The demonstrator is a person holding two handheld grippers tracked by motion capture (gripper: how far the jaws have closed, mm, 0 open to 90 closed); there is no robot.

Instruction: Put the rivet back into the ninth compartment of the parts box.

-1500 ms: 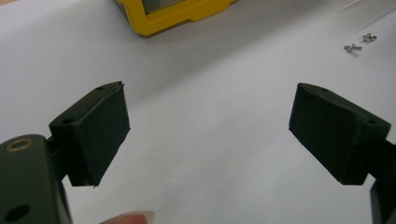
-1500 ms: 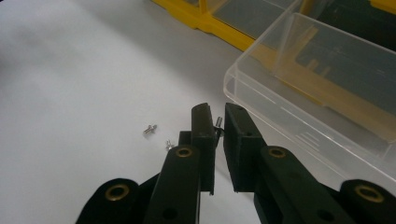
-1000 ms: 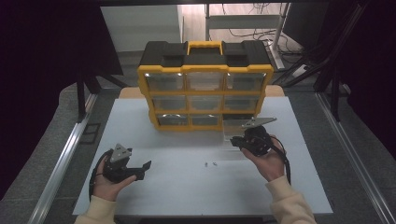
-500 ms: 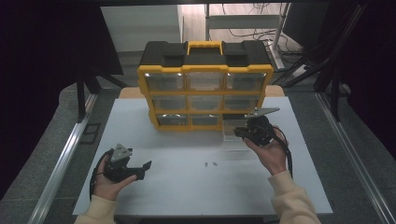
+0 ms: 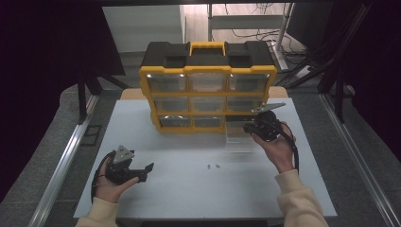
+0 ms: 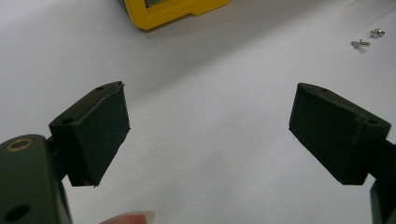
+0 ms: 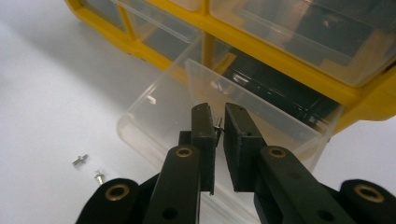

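One small screw [image 7: 218, 123] in nearly-closed right claw [image 7: 219, 122].

**Yellow, black and white**

We see a yellow organizer [image 5: 208, 101] with a black top and clear drawers. The pulled-out drawer [image 7: 187, 116] is transparent. Our tongs [image 7: 218, 126] are black, the screws [image 7: 88, 167] silver, the bench [image 5: 189, 189] plain white.
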